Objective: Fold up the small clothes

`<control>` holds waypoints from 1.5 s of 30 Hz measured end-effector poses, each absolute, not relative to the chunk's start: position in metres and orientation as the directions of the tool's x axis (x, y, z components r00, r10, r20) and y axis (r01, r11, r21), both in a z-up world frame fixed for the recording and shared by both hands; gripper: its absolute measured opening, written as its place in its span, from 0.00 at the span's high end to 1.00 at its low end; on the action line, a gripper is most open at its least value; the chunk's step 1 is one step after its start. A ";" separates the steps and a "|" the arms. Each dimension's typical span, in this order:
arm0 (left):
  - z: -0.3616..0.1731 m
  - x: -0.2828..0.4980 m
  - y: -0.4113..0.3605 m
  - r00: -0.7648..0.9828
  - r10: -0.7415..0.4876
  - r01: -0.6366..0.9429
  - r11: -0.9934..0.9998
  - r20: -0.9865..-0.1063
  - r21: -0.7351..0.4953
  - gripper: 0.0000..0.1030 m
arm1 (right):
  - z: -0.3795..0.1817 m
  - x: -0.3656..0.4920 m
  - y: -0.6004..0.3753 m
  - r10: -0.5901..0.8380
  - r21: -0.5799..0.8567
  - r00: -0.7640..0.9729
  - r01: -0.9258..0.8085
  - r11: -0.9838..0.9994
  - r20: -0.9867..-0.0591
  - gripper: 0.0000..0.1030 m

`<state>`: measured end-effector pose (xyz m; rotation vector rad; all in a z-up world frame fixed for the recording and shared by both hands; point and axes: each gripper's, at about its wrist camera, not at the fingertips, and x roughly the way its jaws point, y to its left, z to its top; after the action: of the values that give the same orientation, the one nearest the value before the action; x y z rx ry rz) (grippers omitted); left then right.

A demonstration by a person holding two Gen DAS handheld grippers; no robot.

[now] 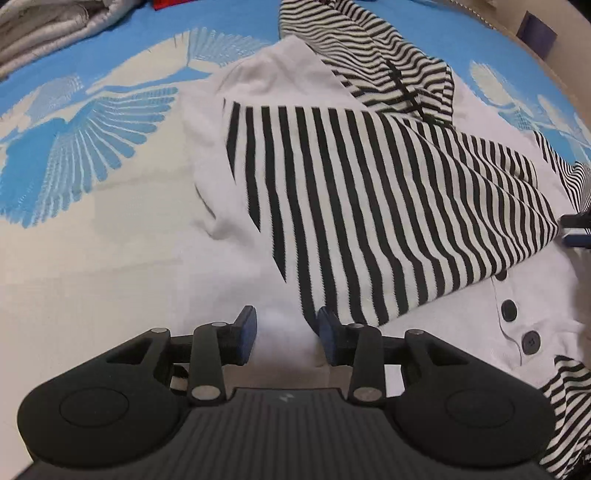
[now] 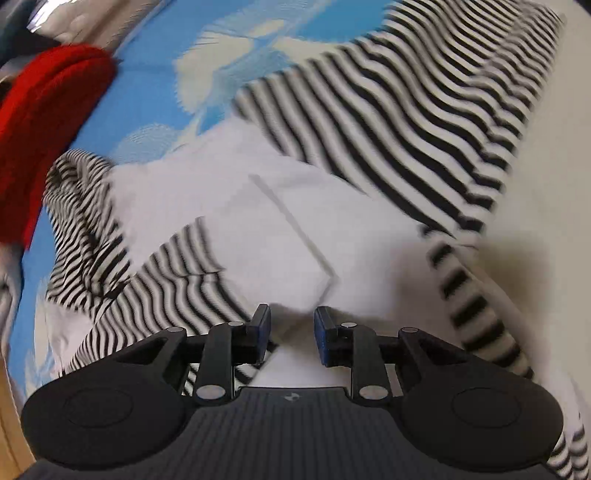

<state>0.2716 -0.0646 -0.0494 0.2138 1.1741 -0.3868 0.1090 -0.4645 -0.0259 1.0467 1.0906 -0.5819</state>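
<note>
A small white garment with black stripes [image 1: 369, 192] lies spread and partly folded on the bed, with a striped sleeve laid across its body. Dark buttons [image 1: 509, 308] show on its white placket at the right. My left gripper [image 1: 287, 328] points down over the garment's white near edge. Its jaws stand apart and only loose white cloth shows in the gap. In the right wrist view the same garment [image 2: 280, 221] is blurred. My right gripper [image 2: 291, 325] hangs over a white folded corner with its jaws apart and its pads clear of the cloth.
The bed is covered by a blue sheet with white bird prints [image 1: 74, 147]. A grey folded quilt [image 1: 44, 29] lies at the far left. A red cloth [image 2: 48, 110] sits beside the striped sleeve. A wooden strip [image 2: 7, 406] shows at the lower left.
</note>
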 end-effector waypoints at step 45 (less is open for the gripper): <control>0.003 0.276 -0.071 0.571 -0.294 0.278 0.948 -0.767 -0.157 0.59 | -0.054 -0.029 -0.693 -0.484 0.390 0.455 0.891 0.235 -0.748 0.94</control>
<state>0.2760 -0.0707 0.0031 -0.0195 0.9034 -0.3356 -0.0286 -0.6935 -0.0539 0.9041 0.5385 -1.0078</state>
